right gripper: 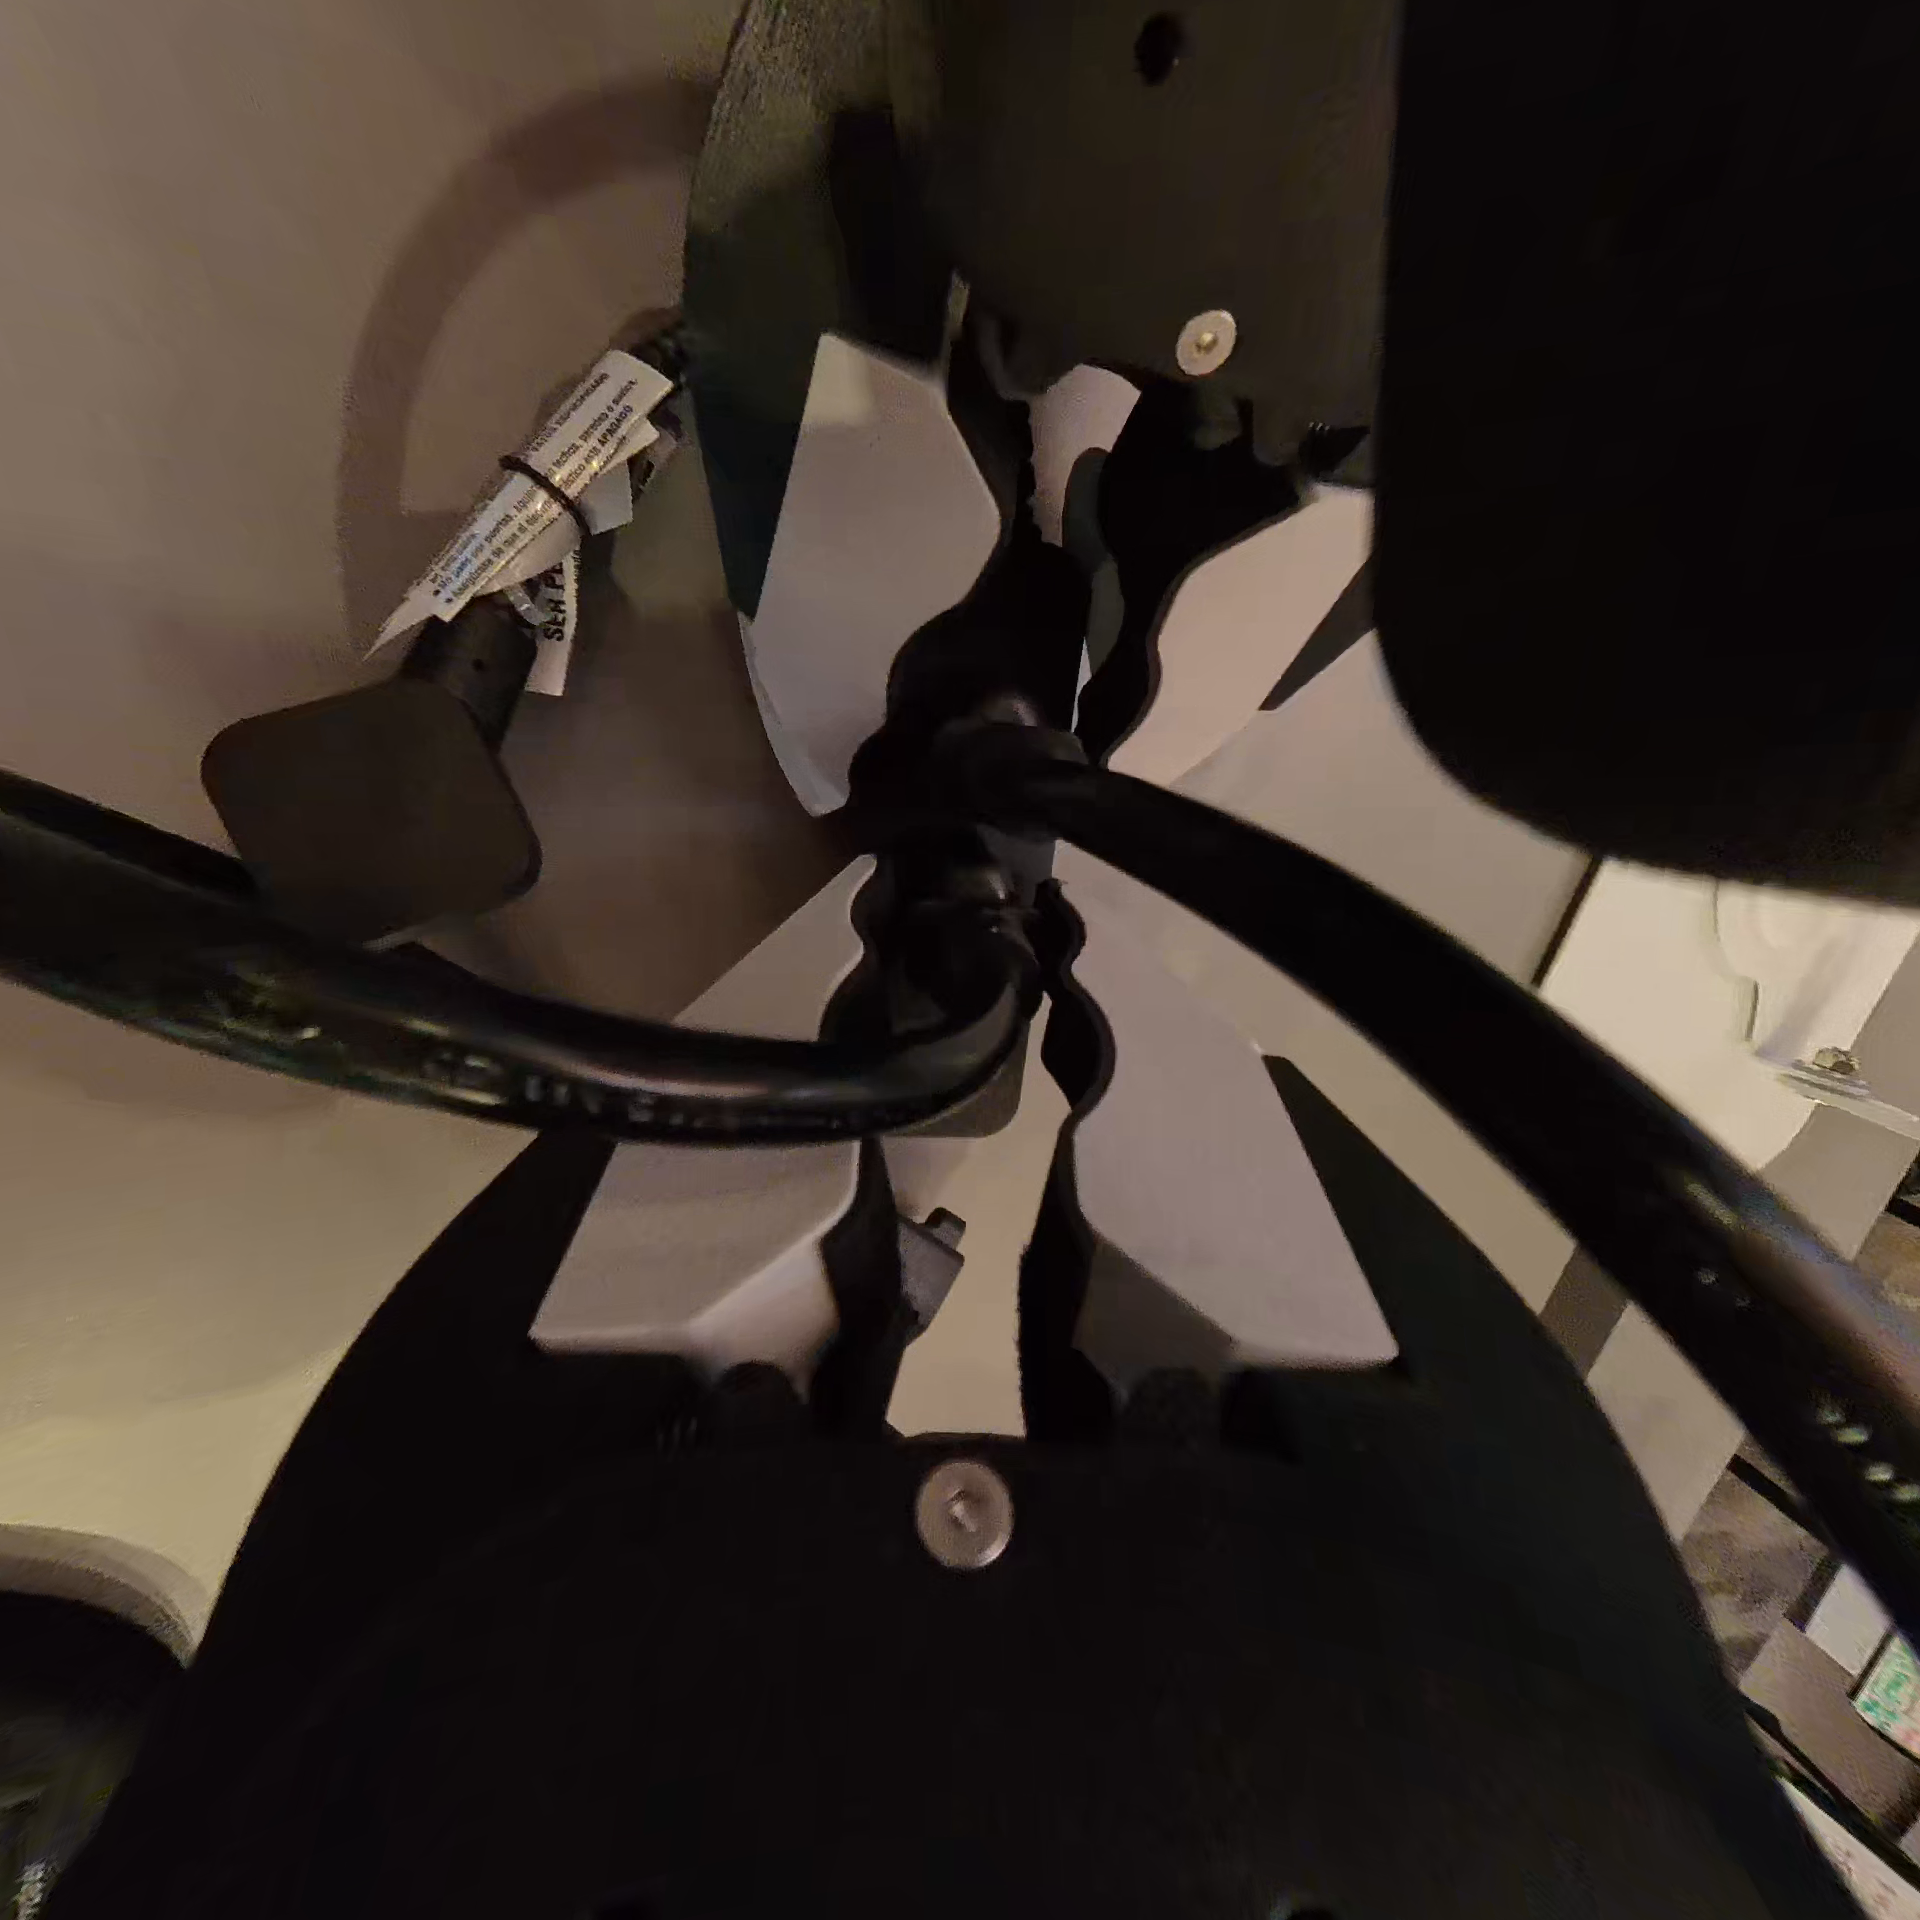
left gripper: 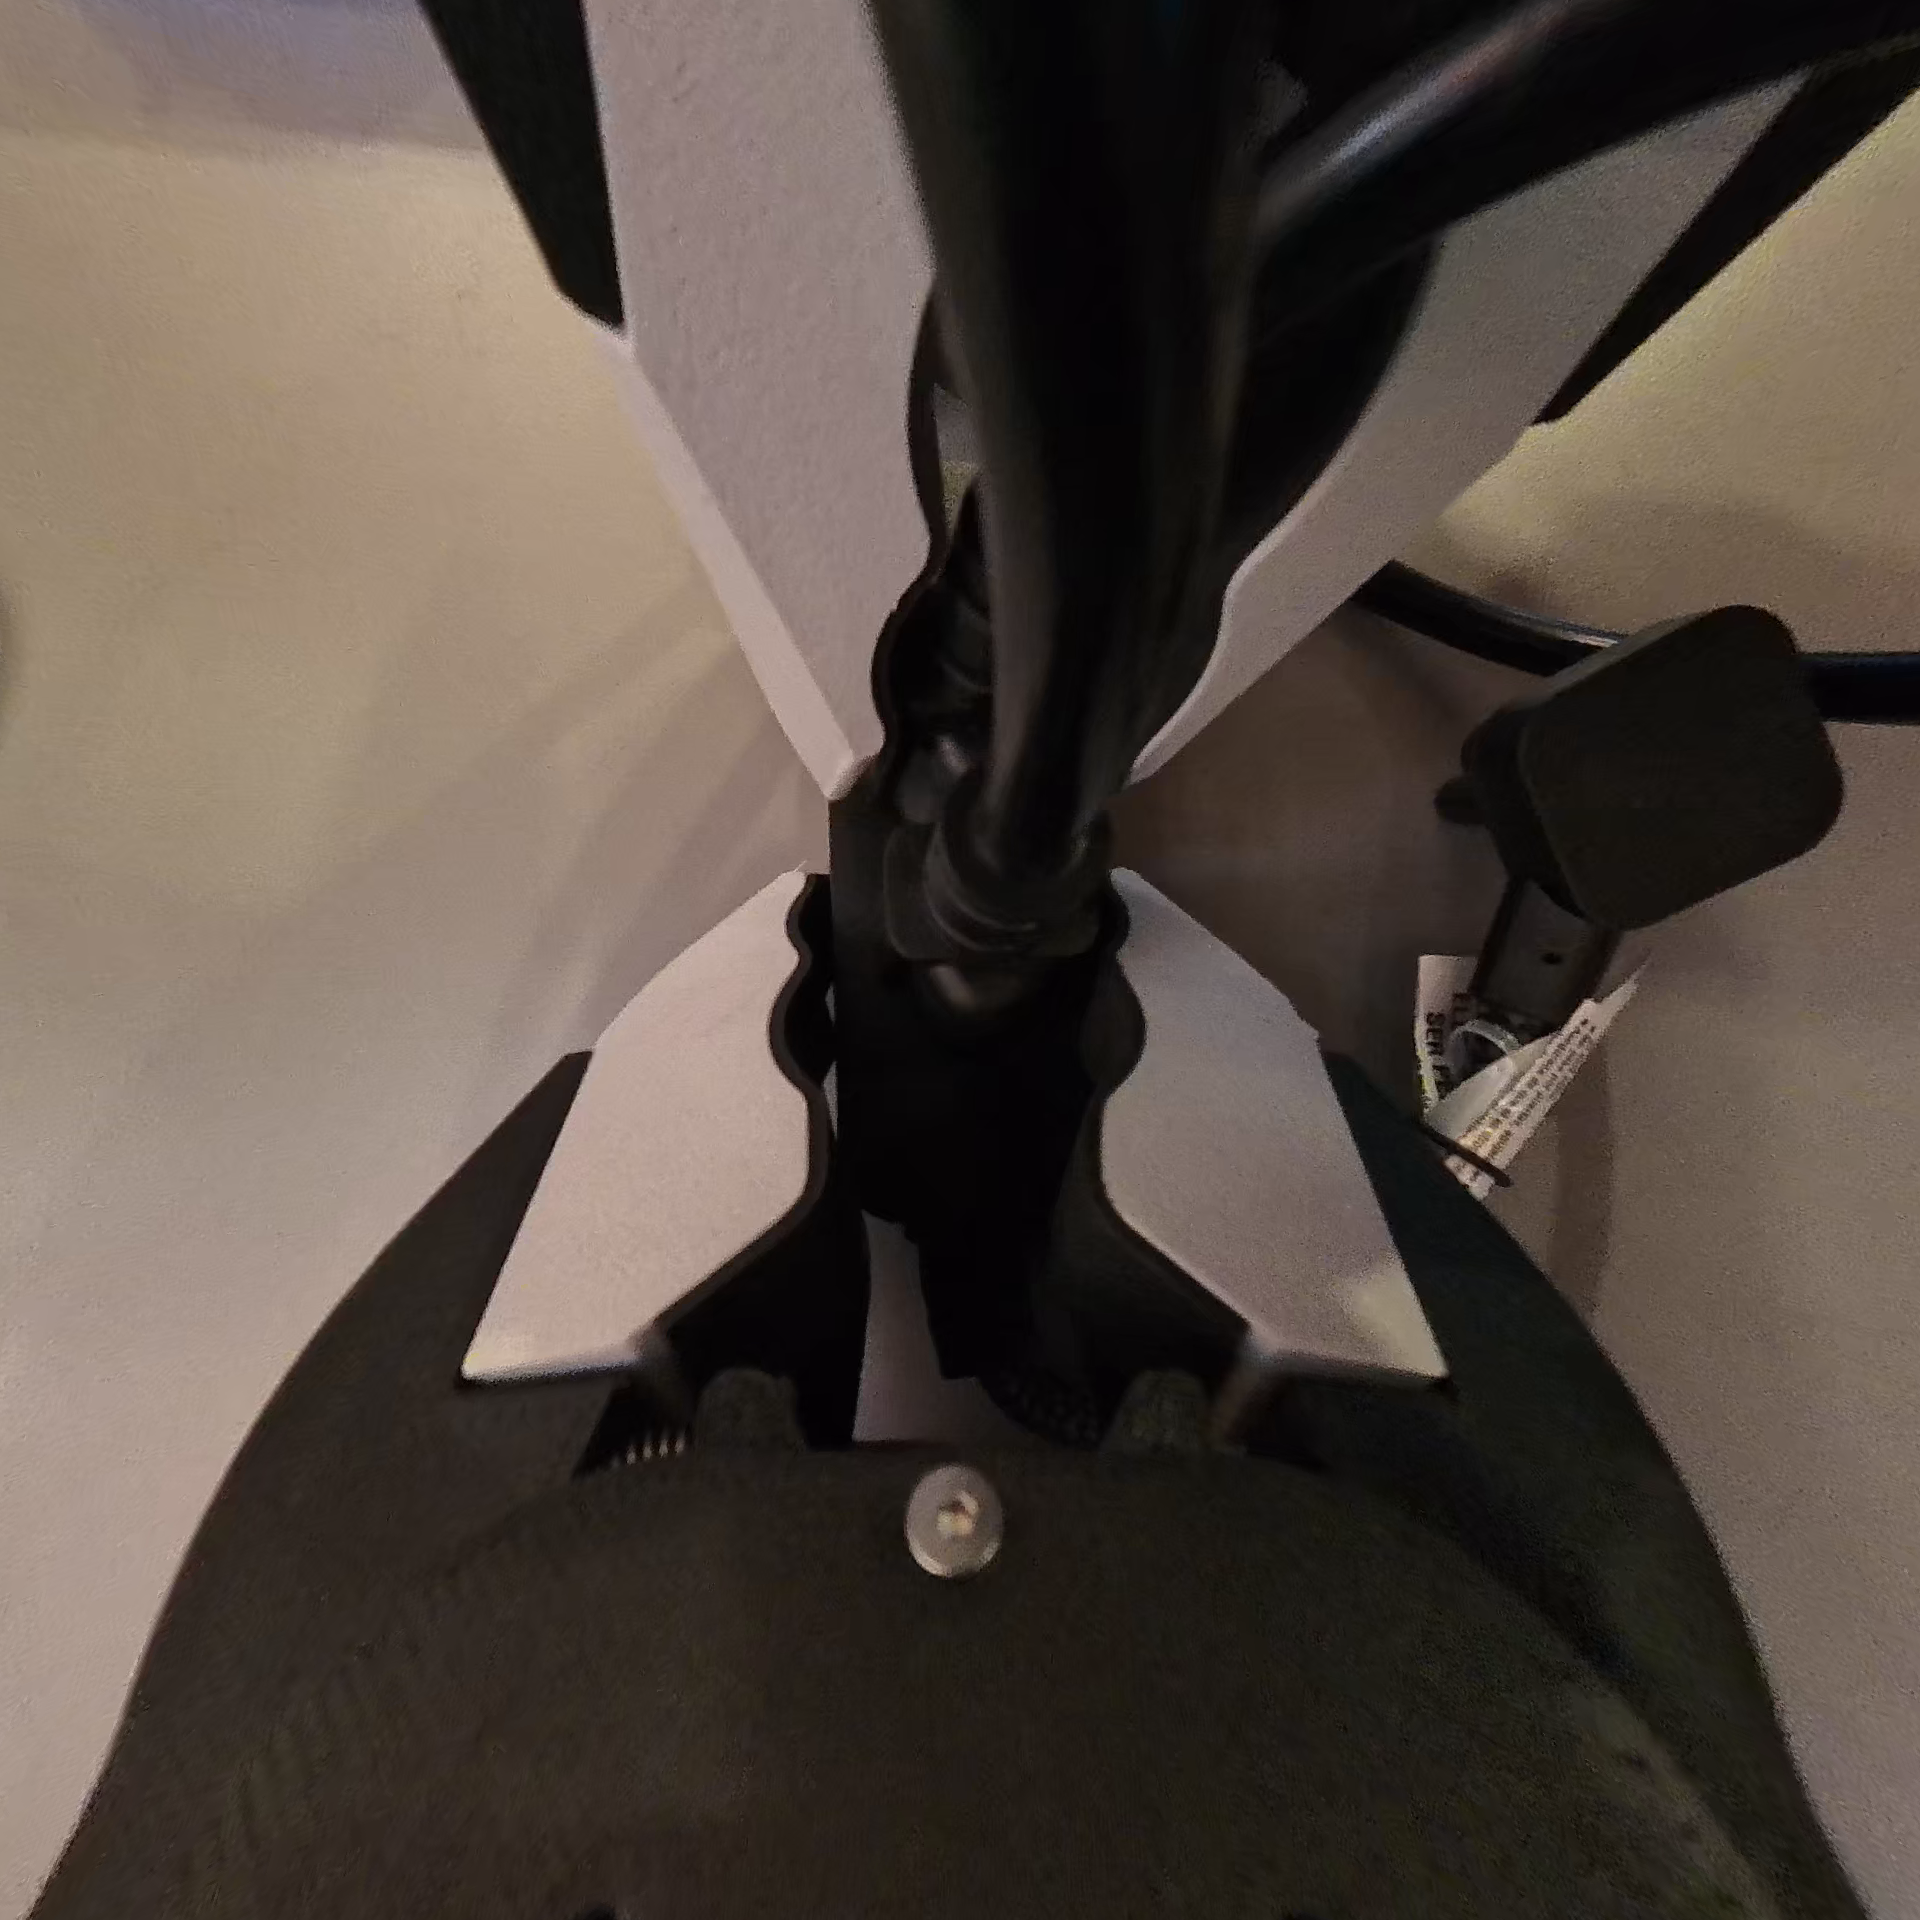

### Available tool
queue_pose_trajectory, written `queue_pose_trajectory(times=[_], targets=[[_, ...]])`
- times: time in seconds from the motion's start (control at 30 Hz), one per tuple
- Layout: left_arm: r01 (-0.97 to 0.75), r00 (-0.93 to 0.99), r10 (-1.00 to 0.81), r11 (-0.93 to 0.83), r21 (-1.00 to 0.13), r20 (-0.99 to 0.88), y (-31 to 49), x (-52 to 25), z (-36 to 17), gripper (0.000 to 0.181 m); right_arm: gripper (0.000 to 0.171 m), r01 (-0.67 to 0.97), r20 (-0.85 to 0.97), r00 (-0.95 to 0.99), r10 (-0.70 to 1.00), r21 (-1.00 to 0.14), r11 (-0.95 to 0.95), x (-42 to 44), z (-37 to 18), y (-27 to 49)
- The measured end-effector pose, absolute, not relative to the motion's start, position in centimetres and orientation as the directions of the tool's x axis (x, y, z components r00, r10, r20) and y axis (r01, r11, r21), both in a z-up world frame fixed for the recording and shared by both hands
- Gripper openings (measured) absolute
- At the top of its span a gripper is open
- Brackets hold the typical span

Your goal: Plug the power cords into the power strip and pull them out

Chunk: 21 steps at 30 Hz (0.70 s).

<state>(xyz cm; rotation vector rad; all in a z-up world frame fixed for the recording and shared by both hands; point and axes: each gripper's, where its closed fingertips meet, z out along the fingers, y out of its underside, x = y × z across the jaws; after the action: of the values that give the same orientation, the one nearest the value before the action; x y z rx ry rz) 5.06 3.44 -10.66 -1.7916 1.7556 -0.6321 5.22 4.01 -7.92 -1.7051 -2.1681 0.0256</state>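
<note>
My two grippers meet tip to tip over a beige table (left gripper: pixel 260 623). My left gripper (left gripper: pixel 971 935) is shut on a black cord end (left gripper: pixel 966 1091); its ribbed collar (left gripper: pixel 987 914) sticks out past the fingertips. My right gripper (right gripper: pixel 961 935) is shut on a second black cord end (right gripper: pixel 966 925), and its cable (right gripper: pixel 520 1049) loops off to the left. The other cable (right gripper: pixel 1455 987) runs from the left gripper's jaws to the lower right. I cannot tell whether the two ends are joined. No power strip shows.
A third black plug (left gripper: pixel 1652 769) with white paper tags (left gripper: pixel 1496 1081) lies on the table beside the grippers; it also shows in the right wrist view (right gripper: pixel 374 800). The table's edge and metal legs (right gripper: pixel 1579 1299) are at the right of that view. Less than 4 cm separates the two grippers' tips.
</note>
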Motion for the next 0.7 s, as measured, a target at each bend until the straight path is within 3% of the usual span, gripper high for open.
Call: queue_pose_trajectory(times=[0.1, 0.2, 0.33, 0.57, 0.7], targets=[[-0.740, 0.027, -0.998, 0.014, -0.672, -0.051, 3.37, 5.08, -10.69, 0.048, 0.028, 0.934, 0.166, -0.146, 0.975, -0.301, 0.192, 5.14, -7.89, 3.90], [-0.744, 0.020, -0.999, 0.012, -0.668, -0.040, 3.27, 5.15, -10.79, 0.048, 0.021, 0.926, -0.070, -0.060, 0.996, -0.377, 0.029, 5.08, -7.76, 3.94], [-0.740, 0.029, -0.999, -0.005, -0.673, -0.025, 3.40, 5.18, -10.75, 0.048, 0.020, 0.926, -0.159, -0.047, 0.986, -0.376, -0.017, 5.00, -7.62, 4.17], [-0.736, 0.039, -0.998, 0.002, -0.677, -0.045, 3.83, 5.21, -10.70, 0.048, 0.022, 0.935, 0.306, -0.191, 0.933, -0.234, 0.268, 5.37, -7.69, 4.53], [-0.732, 0.031, -0.996, 0.031, -0.681, -0.078, 3.94, 5.29, -10.61, 0.048, 0.022, 0.929, 0.354, -0.194, 0.915, -0.233, 0.287, 5.40, -7.59, 4.52]])
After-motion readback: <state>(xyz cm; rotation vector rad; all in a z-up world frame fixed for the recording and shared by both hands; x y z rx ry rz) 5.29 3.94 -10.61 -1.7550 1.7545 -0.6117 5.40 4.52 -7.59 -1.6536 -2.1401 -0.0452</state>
